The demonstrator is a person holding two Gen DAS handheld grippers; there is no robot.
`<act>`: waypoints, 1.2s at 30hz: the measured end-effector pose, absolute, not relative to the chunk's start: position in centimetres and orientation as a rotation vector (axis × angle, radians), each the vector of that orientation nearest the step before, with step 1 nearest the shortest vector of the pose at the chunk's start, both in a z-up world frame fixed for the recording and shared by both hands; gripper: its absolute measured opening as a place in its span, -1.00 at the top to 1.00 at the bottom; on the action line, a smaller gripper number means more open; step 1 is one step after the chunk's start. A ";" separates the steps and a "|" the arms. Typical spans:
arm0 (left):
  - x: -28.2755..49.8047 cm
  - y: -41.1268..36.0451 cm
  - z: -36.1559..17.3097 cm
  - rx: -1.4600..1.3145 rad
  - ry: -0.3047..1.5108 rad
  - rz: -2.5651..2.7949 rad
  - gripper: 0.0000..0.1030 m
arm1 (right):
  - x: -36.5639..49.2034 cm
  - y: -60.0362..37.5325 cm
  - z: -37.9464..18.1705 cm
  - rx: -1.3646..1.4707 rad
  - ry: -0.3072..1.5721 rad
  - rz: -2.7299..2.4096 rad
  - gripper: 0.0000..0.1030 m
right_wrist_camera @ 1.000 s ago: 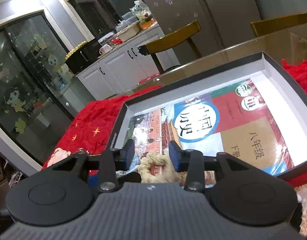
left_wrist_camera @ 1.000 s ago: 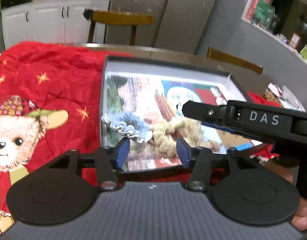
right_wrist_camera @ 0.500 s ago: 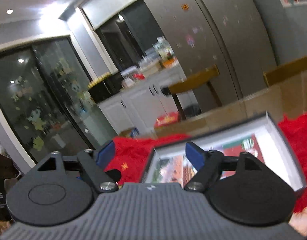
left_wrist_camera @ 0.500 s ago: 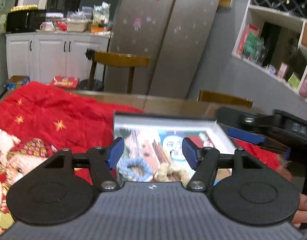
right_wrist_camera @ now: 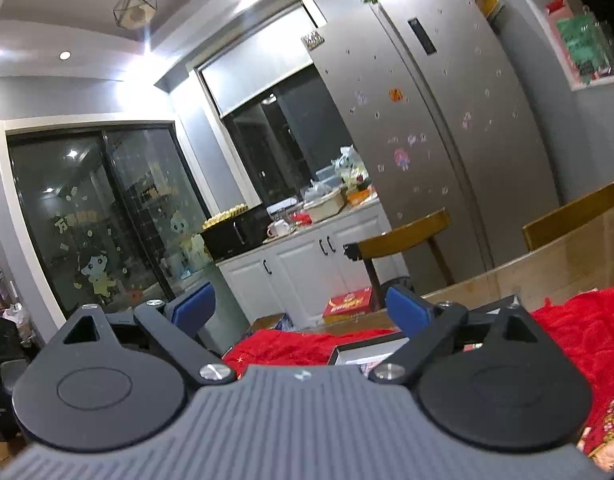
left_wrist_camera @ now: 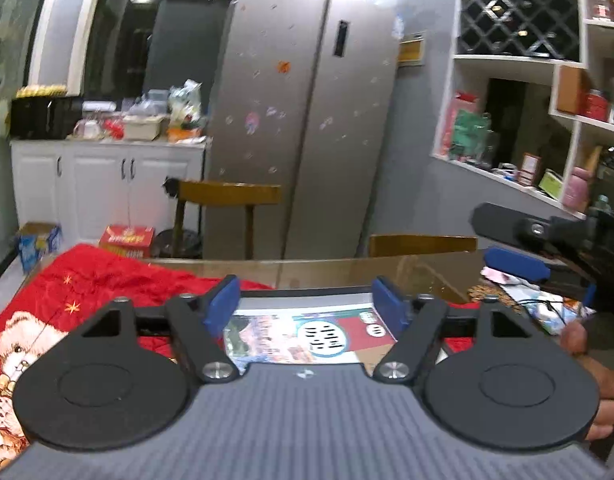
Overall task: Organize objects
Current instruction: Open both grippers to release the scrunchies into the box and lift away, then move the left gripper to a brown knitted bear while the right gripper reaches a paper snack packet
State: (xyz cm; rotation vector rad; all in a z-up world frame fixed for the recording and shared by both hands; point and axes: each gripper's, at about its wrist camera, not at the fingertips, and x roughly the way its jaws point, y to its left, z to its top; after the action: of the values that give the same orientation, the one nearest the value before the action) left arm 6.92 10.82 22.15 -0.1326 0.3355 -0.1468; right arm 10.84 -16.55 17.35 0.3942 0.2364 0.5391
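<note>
Both grippers' jaws just opening, empty, box (left_wrist_camera: 303, 294) below, beyond

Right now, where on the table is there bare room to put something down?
The wooden strip between the box's far rim and the chairs is bare. Right of the box, papers and oddments crowd the table; left, the red blanket covers it.

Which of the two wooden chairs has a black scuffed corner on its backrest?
The chair in front of the white cabinets, left of the fridge; the other chair sits right of it and shows a plain backrest.
</note>
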 end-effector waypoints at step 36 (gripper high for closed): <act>0.7 13.0 8.6 -0.122 0.397 -0.210 -0.57 | 8.2 -13.2 5.9 0.348 0.446 0.589 -0.93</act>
State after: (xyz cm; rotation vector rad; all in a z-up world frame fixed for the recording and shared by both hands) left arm 0.69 12.96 8.59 -0.1222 0.3974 -0.2097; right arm 8.24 -13.24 5.86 0.3483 0.4456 0.5889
